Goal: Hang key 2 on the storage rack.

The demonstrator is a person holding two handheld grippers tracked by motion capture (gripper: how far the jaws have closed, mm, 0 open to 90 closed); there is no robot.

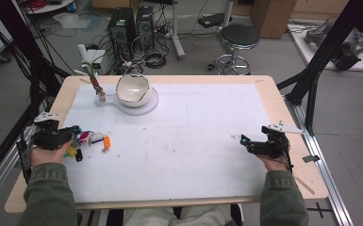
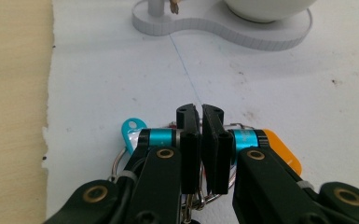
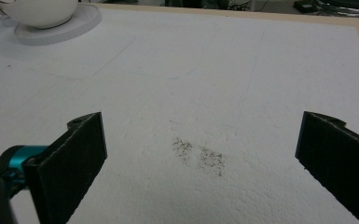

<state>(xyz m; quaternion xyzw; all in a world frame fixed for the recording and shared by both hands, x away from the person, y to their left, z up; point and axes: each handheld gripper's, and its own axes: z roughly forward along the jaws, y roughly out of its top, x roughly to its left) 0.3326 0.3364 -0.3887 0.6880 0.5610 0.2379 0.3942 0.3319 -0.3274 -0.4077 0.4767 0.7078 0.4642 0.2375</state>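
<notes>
One view shows left hand-held gripper [image 2: 200, 140] pinching key ring [image 2: 119, 161]

Left gripper [image 2: 200, 140] is pinched tight on a key ring [image 2: 121, 156], teal tag [image 2: 131, 130] and orange tag [image 2: 286, 156] poking out either side, white stand [image 2: 224, 29] up ahead.

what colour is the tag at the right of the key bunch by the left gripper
Orange; the tag shows best in the left gripper view, beside the shut left gripper.

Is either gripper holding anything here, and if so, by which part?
The left gripper is shut on the key ring bunch, pinching its metal ring. The right gripper is open, holding nothing.
</notes>
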